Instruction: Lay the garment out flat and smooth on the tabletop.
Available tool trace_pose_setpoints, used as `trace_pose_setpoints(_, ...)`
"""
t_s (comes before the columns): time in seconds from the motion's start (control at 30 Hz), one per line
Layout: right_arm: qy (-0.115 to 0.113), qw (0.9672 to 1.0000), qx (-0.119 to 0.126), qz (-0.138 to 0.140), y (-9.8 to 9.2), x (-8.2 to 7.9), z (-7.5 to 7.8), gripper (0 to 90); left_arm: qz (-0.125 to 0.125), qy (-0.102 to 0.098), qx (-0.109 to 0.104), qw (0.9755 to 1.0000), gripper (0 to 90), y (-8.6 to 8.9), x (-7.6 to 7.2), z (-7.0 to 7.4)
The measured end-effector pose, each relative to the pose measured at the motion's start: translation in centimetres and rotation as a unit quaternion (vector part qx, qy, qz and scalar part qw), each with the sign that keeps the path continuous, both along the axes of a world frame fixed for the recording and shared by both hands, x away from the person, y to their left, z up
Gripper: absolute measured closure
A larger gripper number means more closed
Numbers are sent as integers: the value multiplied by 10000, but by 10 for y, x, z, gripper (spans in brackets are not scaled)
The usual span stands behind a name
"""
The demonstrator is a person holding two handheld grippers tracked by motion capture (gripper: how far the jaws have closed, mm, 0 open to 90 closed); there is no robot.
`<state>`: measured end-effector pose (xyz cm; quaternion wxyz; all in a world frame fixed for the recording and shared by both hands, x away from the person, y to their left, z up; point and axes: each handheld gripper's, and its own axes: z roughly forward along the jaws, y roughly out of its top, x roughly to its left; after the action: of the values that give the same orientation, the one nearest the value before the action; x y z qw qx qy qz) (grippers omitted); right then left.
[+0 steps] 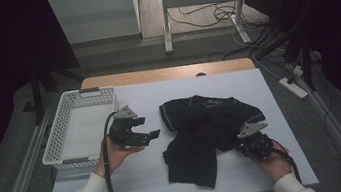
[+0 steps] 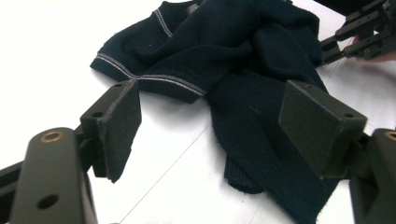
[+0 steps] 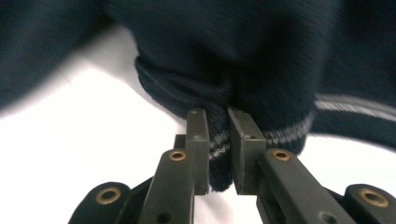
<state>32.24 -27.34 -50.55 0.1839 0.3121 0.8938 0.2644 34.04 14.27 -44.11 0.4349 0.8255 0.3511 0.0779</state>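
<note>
A dark navy knitted garment (image 1: 203, 126) with a pale stripe along its hem lies crumpled in the middle of the white table top (image 1: 145, 180). My right gripper (image 1: 246, 142) sits at the garment's right edge, and in the right gripper view its two pads (image 3: 200, 140) pinch a fold of the striped hem (image 3: 219, 142). My left gripper (image 1: 150, 129) hovers left of the garment with its jaws wide apart and nothing between them; in the left gripper view the garment (image 2: 243, 70) lies beyond them.
A white perforated plastic basket (image 1: 60, 136) stands at the table's left side. Past the table's wooden far edge (image 1: 165, 73) are a stand's legs and cables on the floor. Bare white table lies along the front and between basket and garment.
</note>
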Motion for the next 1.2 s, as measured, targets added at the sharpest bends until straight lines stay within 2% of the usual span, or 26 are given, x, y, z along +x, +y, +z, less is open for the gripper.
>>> trace_pose_setpoints(0.1,41,9997,104,-233,-19,3,3,790,6,3,11,10000,217,1,0,0)
trace_pose_setpoints(0.17,-13,9990,170,-401,-30,5,5,791,1,-1,14,10000,217,1,0,0)
trace_pose_setpoints(0.43,-124,9972,97,-738,-53,8,12,792,35,-17,-15,10000,218,4,0,2)
trace_pose_setpoints(0.63,-156,9922,151,-1228,-78,16,12,793,66,-45,-43,10000,218,7,-1,4)
trace_pose_setpoints(0.77,-97,9882,305,-1495,-95,20,10,792,84,-70,-66,9999,218,9,-2,5)
trace_pose_setpoints(0.9,-2,9877,600,-1447,-96,18,10,748,84,-68,-68,9999,218,9,-2,5)
trace_pose_setpoints(0.97,124,9876,800,-1346,-93,16,14,590,77,-63,-57,9999,218,9,-2,5)
trace_pose_setpoints(1.0,63,9869,925,-1317,-90,12,18,518,79,-59,-55,9999,218,8,-1,5)
trace_pose_setpoints(1.07,-116,9864,1113,-1205,-85,4,30,446,82,-52,-60,9999,218,9,-1,5)
trace_pose_setpoints(1.13,-379,9849,1287,-1096,-78,-6,43,390,89,-46,-56,9999,218,8,-1,4)
trace_pose_setpoints(1.2,-505,9840,1477,-860,-67,-14,53,360,90,-44,-59,9999,218,8,-1,4)
